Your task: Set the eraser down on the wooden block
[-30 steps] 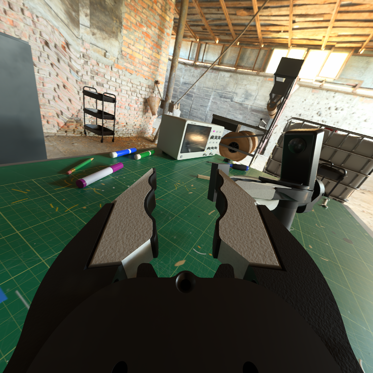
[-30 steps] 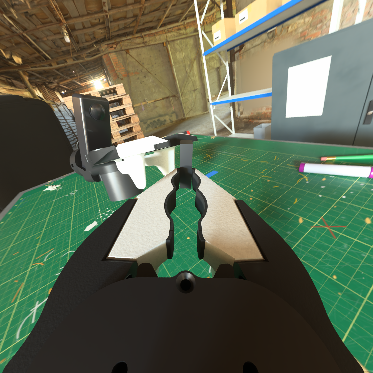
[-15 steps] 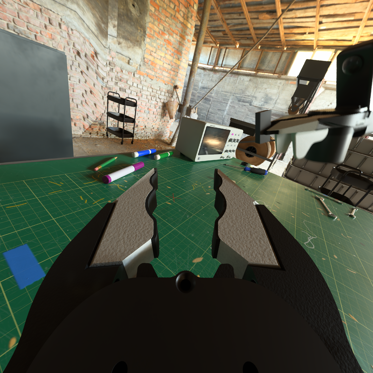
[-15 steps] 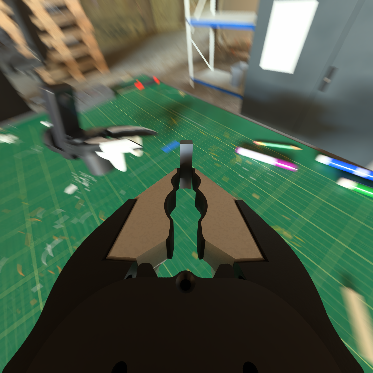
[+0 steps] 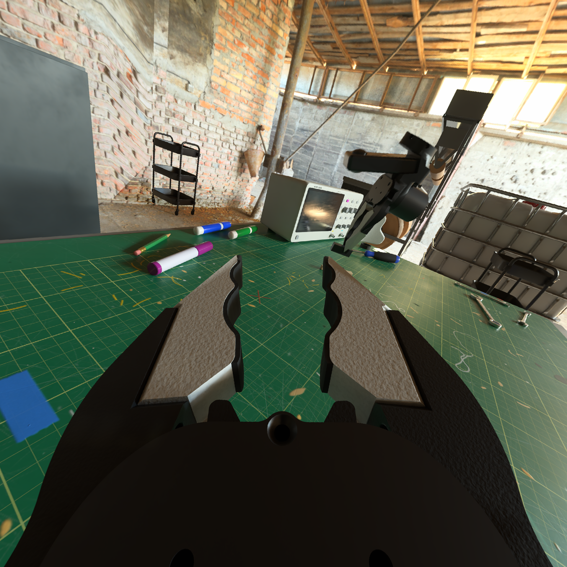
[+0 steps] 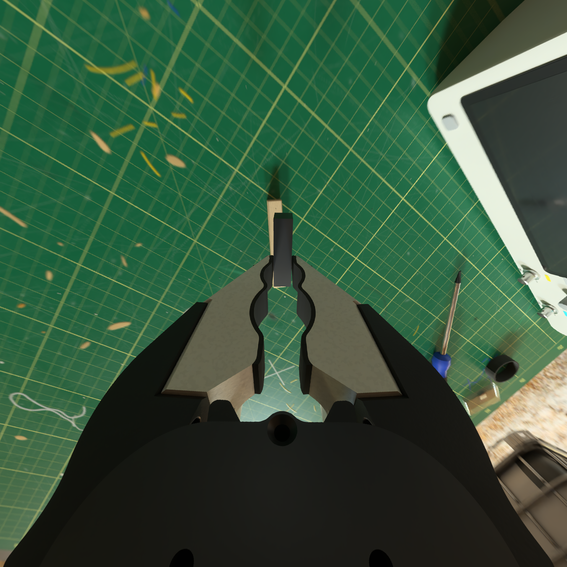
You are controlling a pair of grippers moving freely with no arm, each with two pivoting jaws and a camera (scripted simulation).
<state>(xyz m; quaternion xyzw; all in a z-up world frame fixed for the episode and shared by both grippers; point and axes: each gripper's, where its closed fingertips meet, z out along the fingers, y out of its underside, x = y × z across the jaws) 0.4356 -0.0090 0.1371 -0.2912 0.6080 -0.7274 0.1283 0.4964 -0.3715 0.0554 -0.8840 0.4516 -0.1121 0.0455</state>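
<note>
The right claw (image 6: 281, 270) points steeply down at the green table (image 6: 352, 171) and grips the eraser (image 6: 282, 248), a dark slab pinched by its lower end between the 2 fingertips (image 6: 266, 270), with its free end sticking out past them. Directly beyond the eraser lies the wooden block (image 6: 273, 211), a pale narrow strip flat on the table; the eraser overlaps it in the right wrist view, and whether the 2 touch cannot be told from here. To the right of the wooden block sits the cream oscilloscope (image 6: 503, 171), and between that and the claw lies a blue-handled screwdriver (image 6: 449, 322), with a small black ring (image 6: 503, 369) just past its handle. From the left wrist view the left claw (image 5: 281, 270) is spread wide and holds nothing, hovering low over the table (image 5: 92, 306). Ahead of it, in front of the oscilloscope (image 5: 310, 208), the right claw (image 5: 343, 250) hangs tilted down, the eraser (image 5: 340, 249) at its tip near the table surface; the wooden block is mostly hidden there behind the left claw's own finger. Left of the oscilloscope lie a purple marker (image 5: 179, 257), a green pencil (image 5: 152, 244), a blue marker (image 5: 211, 228) and a green marker (image 5: 242, 232); well right of it lie 2 wrenches (image 5: 486, 311)
</note>
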